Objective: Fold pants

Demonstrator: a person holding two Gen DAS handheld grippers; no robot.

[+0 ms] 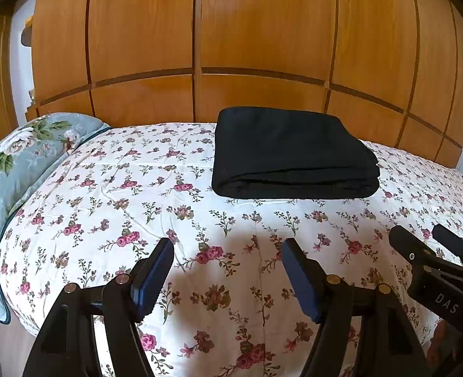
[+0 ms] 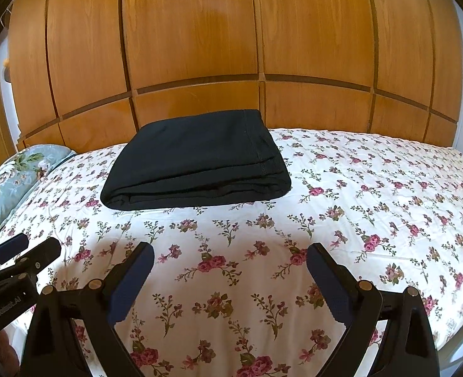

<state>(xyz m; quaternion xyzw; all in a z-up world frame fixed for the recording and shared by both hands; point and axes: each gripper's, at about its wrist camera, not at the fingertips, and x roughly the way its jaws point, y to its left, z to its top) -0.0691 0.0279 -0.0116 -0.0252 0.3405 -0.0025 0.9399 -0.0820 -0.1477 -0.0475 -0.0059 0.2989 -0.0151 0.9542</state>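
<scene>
Black pants point(image 1: 291, 154) lie folded into a thick flat rectangle on the floral bedspread point(image 1: 112, 207), toward the far side of the bed; they also show in the right wrist view point(image 2: 196, 160). My left gripper point(image 1: 228, 248) is open and empty, held over the near part of the bed, well short of the pants. My right gripper point(image 2: 229, 254) is open and empty, also short of the pants. Each gripper shows at the edge of the other's view: the right gripper point(image 1: 426, 235), the left gripper point(image 2: 27, 245).
A wooden panelled wardrobe point(image 1: 262, 47) stands behind the bed. A blue-green floral pillow point(image 1: 14, 157) lies at the left end of the bed. The bedspread point(image 2: 372, 204) reaches to the right edge.
</scene>
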